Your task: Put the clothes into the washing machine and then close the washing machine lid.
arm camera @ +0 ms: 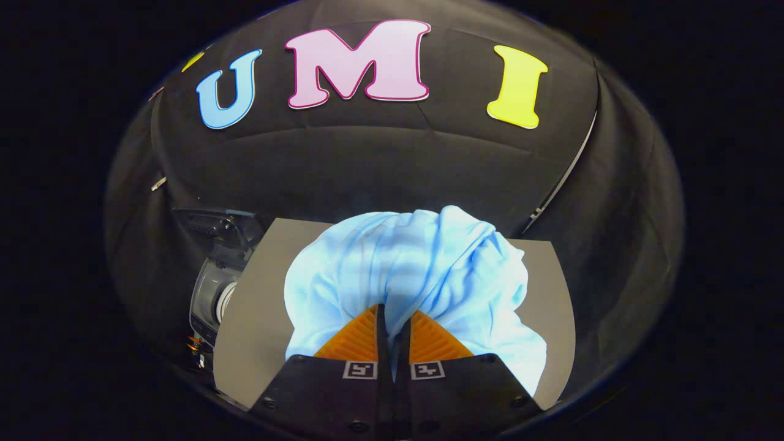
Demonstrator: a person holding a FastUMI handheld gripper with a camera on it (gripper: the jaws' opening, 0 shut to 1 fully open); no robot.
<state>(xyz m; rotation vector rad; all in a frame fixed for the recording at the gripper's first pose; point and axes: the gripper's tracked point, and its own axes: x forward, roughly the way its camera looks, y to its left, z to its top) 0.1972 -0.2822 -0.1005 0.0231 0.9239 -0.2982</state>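
A light blue cloth hangs bunched up right in front of my fingers, gathered to a pinch where they meet. My gripper is shut on a fold of this cloth, both fingers pressed together with fabric between them. The cloth drapes down over a grey table top below it. To the left, beyond the table's edge, stands a grey machine with a round white-rimmed part and a dark raised piece above it; I cannot tell whether it is the washing machine.
The grey table top stretches under the cloth to both sides of the fingers. Black cloth walls close the booth behind and on both sides. A thin pale strip runs down the right wall.
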